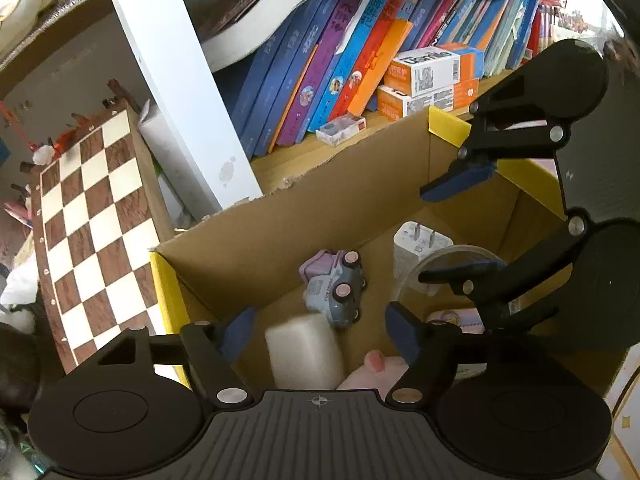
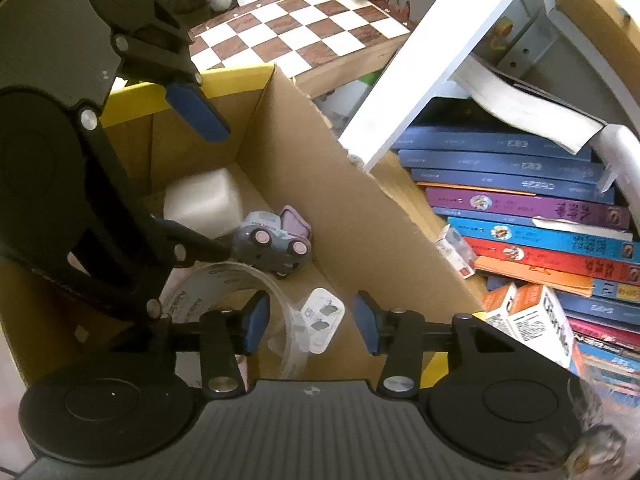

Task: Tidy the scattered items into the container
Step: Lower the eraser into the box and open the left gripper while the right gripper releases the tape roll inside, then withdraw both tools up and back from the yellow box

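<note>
Cardboard box (image 1: 320,208): toy car (image 1: 336,288) sideways

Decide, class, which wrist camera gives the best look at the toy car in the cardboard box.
The left wrist view: the toy car lies unobstructed on the floor of the cardboard box, wheels and lilac part showing. In the right wrist view the left gripper reaches in front, its lower finger covering the car's end.

Chessboard (image 1: 92,216), shelved books (image 1: 320,60)
</note>
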